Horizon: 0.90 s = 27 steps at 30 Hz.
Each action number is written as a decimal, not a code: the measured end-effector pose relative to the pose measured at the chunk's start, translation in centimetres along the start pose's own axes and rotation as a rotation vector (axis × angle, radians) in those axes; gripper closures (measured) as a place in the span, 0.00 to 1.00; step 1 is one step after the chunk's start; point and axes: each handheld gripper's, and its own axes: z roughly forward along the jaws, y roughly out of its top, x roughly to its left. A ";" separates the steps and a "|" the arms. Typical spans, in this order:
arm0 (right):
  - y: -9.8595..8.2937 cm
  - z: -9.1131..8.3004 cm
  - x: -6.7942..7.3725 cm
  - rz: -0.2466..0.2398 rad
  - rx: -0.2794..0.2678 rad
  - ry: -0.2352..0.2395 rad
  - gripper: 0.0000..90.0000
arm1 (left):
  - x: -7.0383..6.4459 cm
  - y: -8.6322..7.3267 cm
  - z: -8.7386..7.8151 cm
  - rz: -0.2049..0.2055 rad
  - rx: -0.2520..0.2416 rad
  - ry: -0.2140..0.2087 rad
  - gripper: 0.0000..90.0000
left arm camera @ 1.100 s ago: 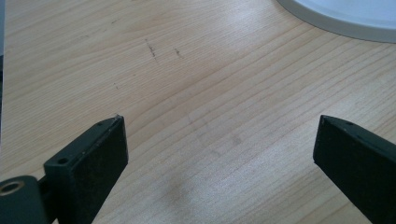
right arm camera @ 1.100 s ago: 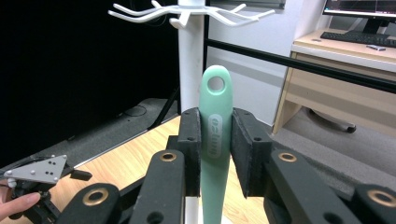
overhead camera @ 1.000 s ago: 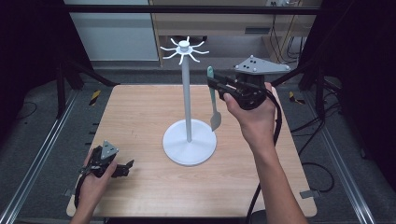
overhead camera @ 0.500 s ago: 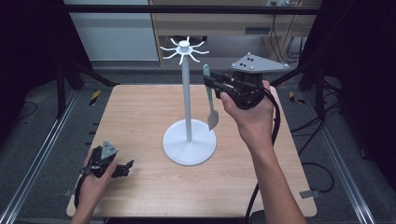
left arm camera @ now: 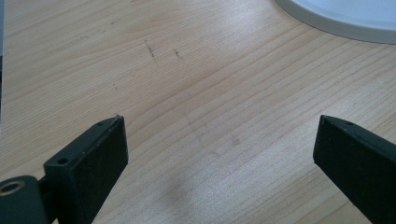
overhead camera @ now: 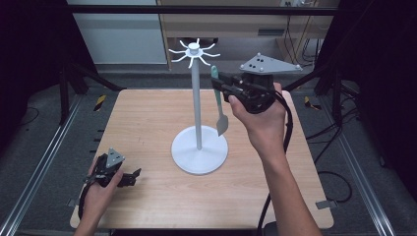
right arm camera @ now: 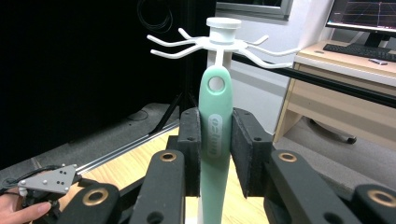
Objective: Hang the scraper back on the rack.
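Right claw (right arm camera: 216, 151) clamped on mint spatula (right arm camera: 215, 140) handle, frame center, hang-hole up just below rack hooks (right arm camera: 219, 42), likely to hook it. Left claw (left arm camera: 219, 158) jaws apart, idle over tabletop (left arm camera: 187, 84), lower left.

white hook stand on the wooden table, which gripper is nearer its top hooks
Right. The right gripper holds the mint-green spatula up beside the white hook stand; the left gripper rests low at the table's near-left corner.
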 end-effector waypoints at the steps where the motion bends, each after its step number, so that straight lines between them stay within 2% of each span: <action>1: 0.0 0.0 0.0 0.000 0.001 -0.001 0.83 | 0.0 0.0 0.0 0.000 0.000 0.000 0.03; 15: 0.7 0.1 0.1 -0.001 0.007 -0.003 0.83 | 0.0 0.0 0.0 -0.001 -0.001 -0.001 0.03; 27: 1.0 0.9 0.1 -0.002 0.031 -0.007 0.83 | 0.0 0.0 0.0 -0.005 -0.005 -0.001 0.03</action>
